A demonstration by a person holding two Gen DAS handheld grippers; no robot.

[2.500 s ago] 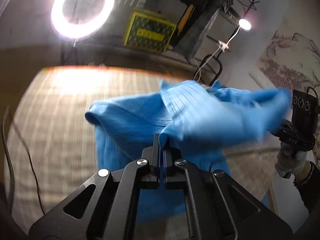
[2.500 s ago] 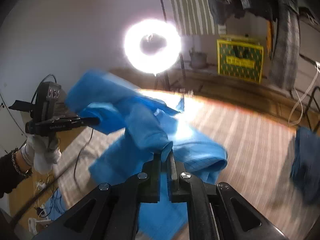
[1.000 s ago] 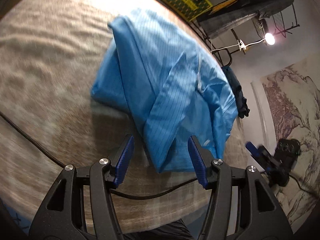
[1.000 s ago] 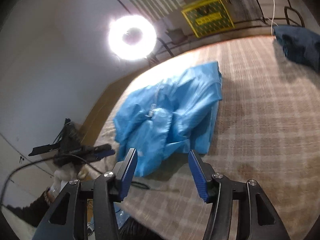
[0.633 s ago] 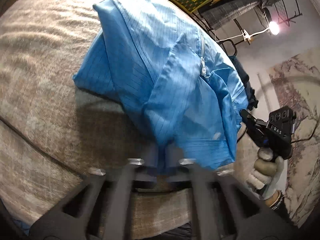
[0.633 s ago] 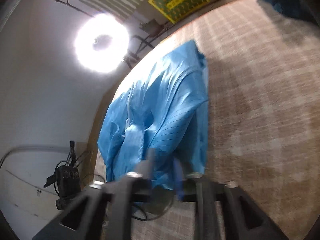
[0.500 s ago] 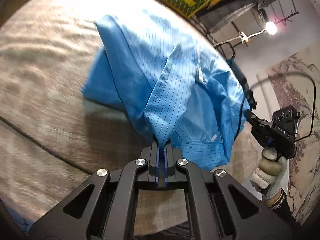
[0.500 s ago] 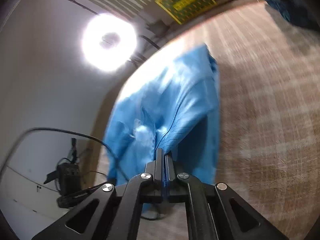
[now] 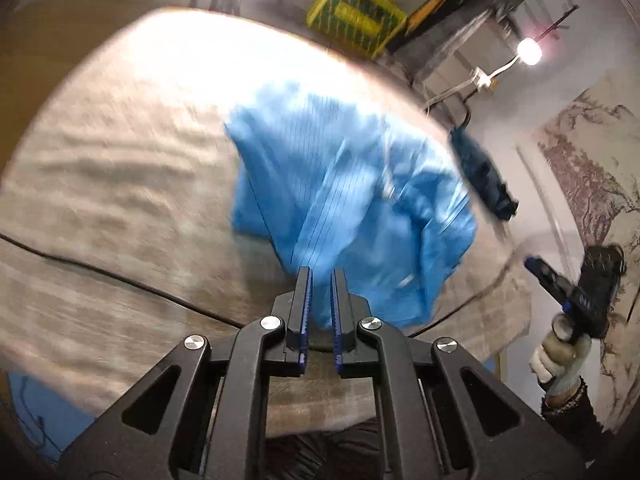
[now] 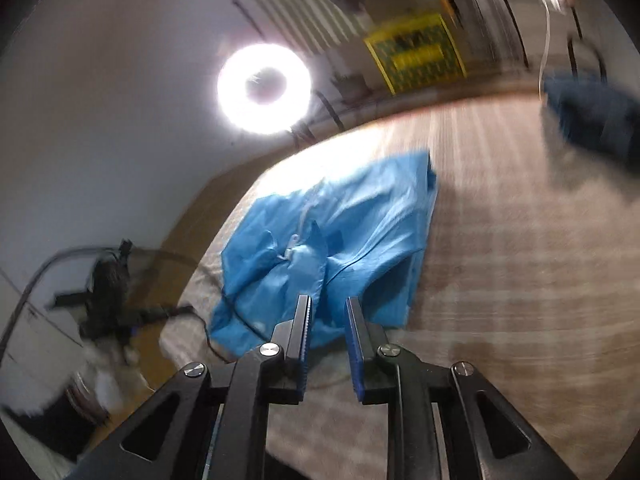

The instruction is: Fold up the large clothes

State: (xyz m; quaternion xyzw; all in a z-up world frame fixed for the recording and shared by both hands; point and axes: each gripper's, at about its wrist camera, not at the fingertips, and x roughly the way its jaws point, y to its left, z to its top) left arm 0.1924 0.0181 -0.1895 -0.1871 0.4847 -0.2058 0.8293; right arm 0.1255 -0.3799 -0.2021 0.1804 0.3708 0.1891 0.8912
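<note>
- The bright blue, thin, pinstriped garment [image 9: 340, 200] lies bunched in the middle of the beige checked cover [image 9: 120, 200], with its near edge drawn up towards the left gripper [image 9: 319, 272]
- Left gripper: jaws have just eased apart a touch, leaving only a narrow slot, and a ridge of the blue cloth is pinched in it
- Right gripper [image 10: 328, 300]: jaws have just been opening and stand clearly apart; the cloth shows between them, but the pads do not seem to press on it
- The fabric looks light, limp and rather slick, so it will likely sag and slide rather than hold a crease
- I would take it by a hem or seam at the corners, clear of the white zip [image 10: 294, 240], not mid-panel
- A dark blue bundle of cloth [image 9: 484, 176] sits well apart at the far edge
</note>
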